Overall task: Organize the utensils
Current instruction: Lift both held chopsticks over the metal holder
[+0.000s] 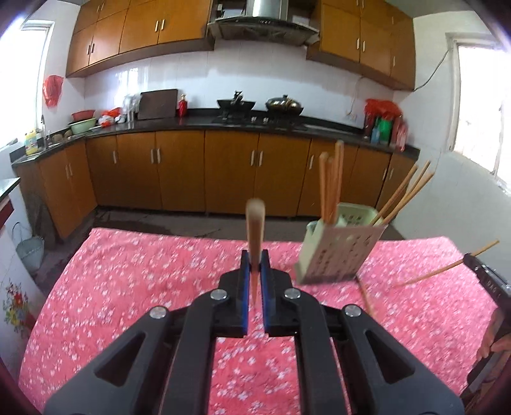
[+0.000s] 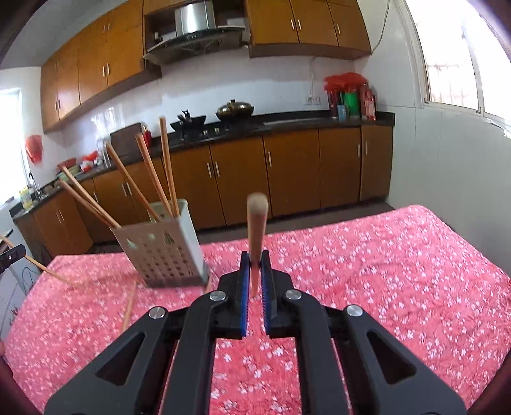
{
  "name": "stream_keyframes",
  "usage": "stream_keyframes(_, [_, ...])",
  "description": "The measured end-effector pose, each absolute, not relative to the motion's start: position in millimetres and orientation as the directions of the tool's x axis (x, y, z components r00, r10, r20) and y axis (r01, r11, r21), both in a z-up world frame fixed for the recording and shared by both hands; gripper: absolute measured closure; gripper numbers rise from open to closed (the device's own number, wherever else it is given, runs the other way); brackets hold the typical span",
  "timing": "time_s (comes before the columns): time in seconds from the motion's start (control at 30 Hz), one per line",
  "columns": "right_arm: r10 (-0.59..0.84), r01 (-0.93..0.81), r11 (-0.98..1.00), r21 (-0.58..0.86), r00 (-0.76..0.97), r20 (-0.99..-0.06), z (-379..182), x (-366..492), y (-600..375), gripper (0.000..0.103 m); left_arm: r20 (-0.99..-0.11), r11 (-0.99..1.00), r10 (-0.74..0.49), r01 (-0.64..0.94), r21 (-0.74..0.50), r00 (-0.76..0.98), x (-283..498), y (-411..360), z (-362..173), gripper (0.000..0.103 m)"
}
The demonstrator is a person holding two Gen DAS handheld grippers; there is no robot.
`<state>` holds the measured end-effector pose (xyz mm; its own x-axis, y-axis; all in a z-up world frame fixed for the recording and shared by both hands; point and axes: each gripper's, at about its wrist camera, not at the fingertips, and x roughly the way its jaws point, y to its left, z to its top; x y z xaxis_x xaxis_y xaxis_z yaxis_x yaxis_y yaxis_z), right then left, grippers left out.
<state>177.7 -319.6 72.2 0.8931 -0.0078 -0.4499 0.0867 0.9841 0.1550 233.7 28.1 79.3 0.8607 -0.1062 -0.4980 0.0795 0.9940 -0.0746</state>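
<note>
Jaws both clamped: left gripper point(image 1: 255, 263) and right gripper point(image 2: 255, 262) each pinch chopstick point(image 1: 254, 230) upright; perforated holder point(image 1: 340, 249) at two o'clock could tip if nudged.

Home kitchen: wood cabinets point(image 1: 179, 169), range hood point(image 1: 265, 22), woks point(image 1: 236, 105).

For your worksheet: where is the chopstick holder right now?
The holder stands on the pink cloth, right of the left claw in its view, chopsticks inside.

Bright window point(image 2: 453, 54) daylight, blown-out glare, fisheye-bent edges, motion blur
</note>
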Motion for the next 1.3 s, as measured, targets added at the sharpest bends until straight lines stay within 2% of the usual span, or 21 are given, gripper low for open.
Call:
stream_keyframes(0.3, [0.107,-0.036,0.979,0.198,0.927,-0.359,116,172,-302,0.095,-0.446,0.977,-0.211,0.18,-0.112,0.87,231,13,118,0.095])
stream_keyframes(0.53, [0.221,-0.179,0.962,0.204,0.953,-0.206,178,162,-281,0.095,-0.348,0.959,-0.283,0.261,-0.111,0.894,225,-16,164,0.095])
stream_keyframes(0.7, [0.209,-0.194,0.971,0.138,0.973,-0.101,217,162,-273,0.095,-0.273,0.956,-0.293,0.277,-0.096,0.916,237,-38,197,0.095])
stream_keyframes(0.87, [0.167,-0.16,0.979,0.124,0.985,-0.041,234,178,-276,0.095,-0.245,0.962,-0.271,0.257,-0.087,0.931,261,-54,210,0.095])
stream_keyframes(0.97, [0.157,-0.151,0.981,0.124,0.987,-0.04,233,195,-274,0.095,-0.255,0.964,-0.263,0.245,-0.098,0.931,277,-59,205,0.095])
stream_keyframes(1.3, [0.155,-0.135,0.985,0.11,0.967,-0.203,183,255,-260,0.095,-0.305,0.963,-0.268,0.243,-0.116,0.914,317,-70,173,0.095])
